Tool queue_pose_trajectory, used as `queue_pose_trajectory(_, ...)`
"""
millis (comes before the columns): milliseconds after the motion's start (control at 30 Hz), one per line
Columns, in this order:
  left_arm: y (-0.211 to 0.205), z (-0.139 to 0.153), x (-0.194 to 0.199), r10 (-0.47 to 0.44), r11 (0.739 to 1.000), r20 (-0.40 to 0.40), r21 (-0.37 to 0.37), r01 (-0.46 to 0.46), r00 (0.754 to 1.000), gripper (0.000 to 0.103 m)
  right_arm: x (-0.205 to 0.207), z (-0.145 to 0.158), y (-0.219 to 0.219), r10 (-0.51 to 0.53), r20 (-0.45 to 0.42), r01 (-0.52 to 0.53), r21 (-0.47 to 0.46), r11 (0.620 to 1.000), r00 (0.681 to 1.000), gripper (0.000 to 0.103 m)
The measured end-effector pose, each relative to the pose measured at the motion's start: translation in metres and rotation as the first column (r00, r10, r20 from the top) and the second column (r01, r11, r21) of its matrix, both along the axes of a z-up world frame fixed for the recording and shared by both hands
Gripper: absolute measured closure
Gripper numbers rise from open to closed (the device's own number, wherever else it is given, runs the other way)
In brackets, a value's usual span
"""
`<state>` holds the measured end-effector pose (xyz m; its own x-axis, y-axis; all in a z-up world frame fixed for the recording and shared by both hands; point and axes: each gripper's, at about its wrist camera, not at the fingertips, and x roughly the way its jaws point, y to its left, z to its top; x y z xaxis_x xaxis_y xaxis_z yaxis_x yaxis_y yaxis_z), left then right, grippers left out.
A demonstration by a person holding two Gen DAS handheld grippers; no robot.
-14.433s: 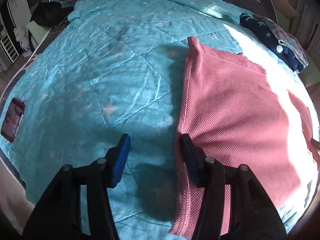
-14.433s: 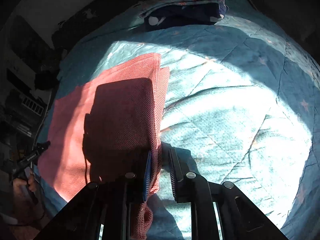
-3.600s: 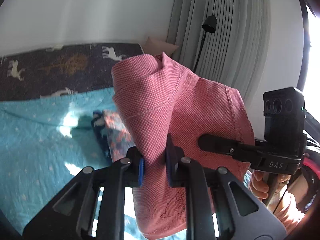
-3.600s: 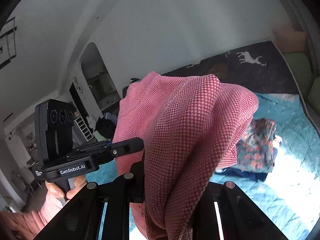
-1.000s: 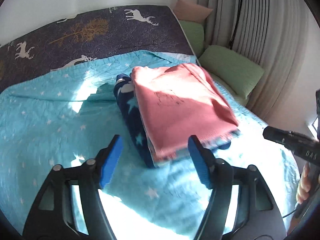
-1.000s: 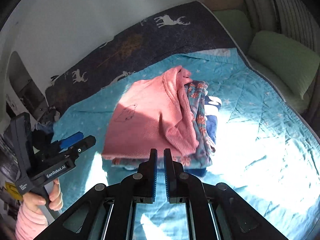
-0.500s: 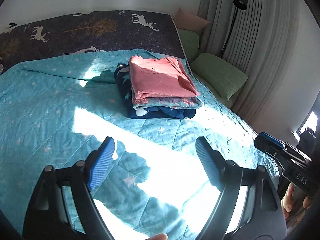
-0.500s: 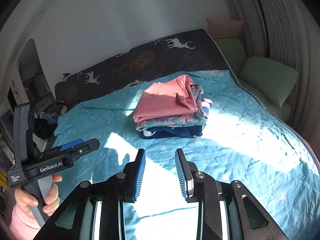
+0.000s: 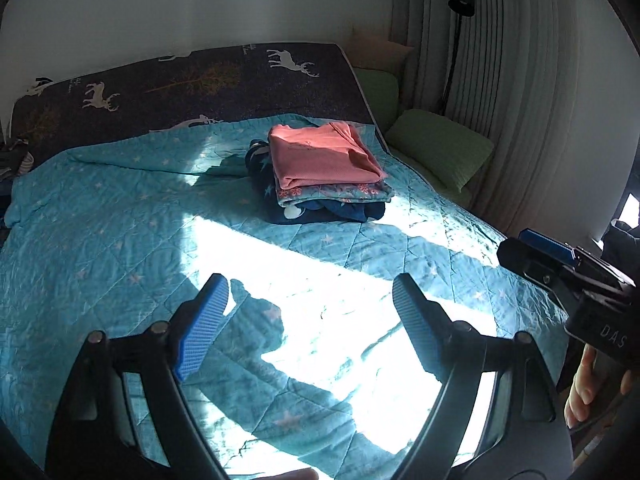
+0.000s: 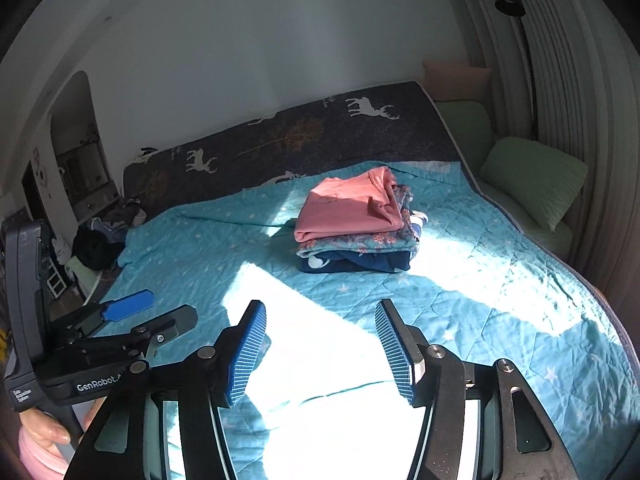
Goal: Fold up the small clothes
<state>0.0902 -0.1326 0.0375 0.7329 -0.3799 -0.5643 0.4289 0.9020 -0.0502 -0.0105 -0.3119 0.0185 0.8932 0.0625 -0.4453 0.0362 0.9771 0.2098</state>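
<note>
A: Item one, largest: the bed?

B: Teal quilt [image 9: 120,216], star print, lying over a dark deer-print cover [image 9: 192,80] at the far end. A broad sun patch falls on the near part.

A: Item two?

B: Green pillow [image 9: 440,148] beside the bed on the curtain side. A dark heap of unfolded clothes [image 10: 108,236] lies off the far left corner, seen from the right wrist camera.

A: Item three, the task's thing?

B: Stack of folded clothes [image 9: 324,176], toward the far end of the quilt. Pink shirt [image 9: 320,156] on top, floral garment [image 9: 336,192] beneath it, navy garment [image 9: 324,212] at the bottom. The stack looks squared and settled.

A: Item four, the tools?

B: Left gripper [image 9: 308,316]: jaws spread wide, nothing between them. Right gripper [image 10: 320,344]: also spread wide and empty. Both hang over the near, sunlit quilt.

A: Bearing of stack from grippers?

B: Straight ahead and well apart from both, up the bed. From the left gripper it sits slightly right of centre; from the right gripper, slightly right as well. Its long axis runs roughly across the bed. Neither tool is clearly nearer.

A: Judgement?

B: This shirt appears finished. Any next garment would likely come from the dark heap, on the left gripper's side.
</note>
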Motion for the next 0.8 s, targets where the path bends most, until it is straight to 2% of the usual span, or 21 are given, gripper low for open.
queue_pose_trajectory(167,0.004,-0.001,-0.013,0.012,1.0,0.001,0.025,-0.012,1.0,0.019,-0.012,0.001,0.009,0.01,0.03,-0.009,-0.043,0.999,0.999,0.035)
queue_pose_trajectory(233,0.008,0.0,-0.019,0.015,1.0,0.009,0.021,-0.015,1.0,0.019,-0.015,-0.001,0.008,-0.008,0.024,0.009,-0.055,0.998,1.0,0.034)
queue_pose_trajectory(400,0.015,-0.001,-0.023,0.018,1.0,0.005,0.004,-0.018,1.0,0.019,-0.017,-0.005,0.003,-0.009,0.002,0.009,-0.009,1.0,1.0,0.034)
queue_pose_trajectory(567,0.019,-0.005,-0.025,0.015,1.0,-0.001,0.003,-0.015,1.0,0.019,-0.02,-0.008,0.007,-0.032,-0.006,0.032,-0.057,0.998,0.999,0.034)
queue_pose_trajectory(800,0.019,-0.004,-0.028,-0.008,1.0,0.008,0.005,0.008,1.0,0.019,-0.02,-0.01,0.007,-0.042,-0.017,0.041,-0.044,0.998,0.999,0.033)
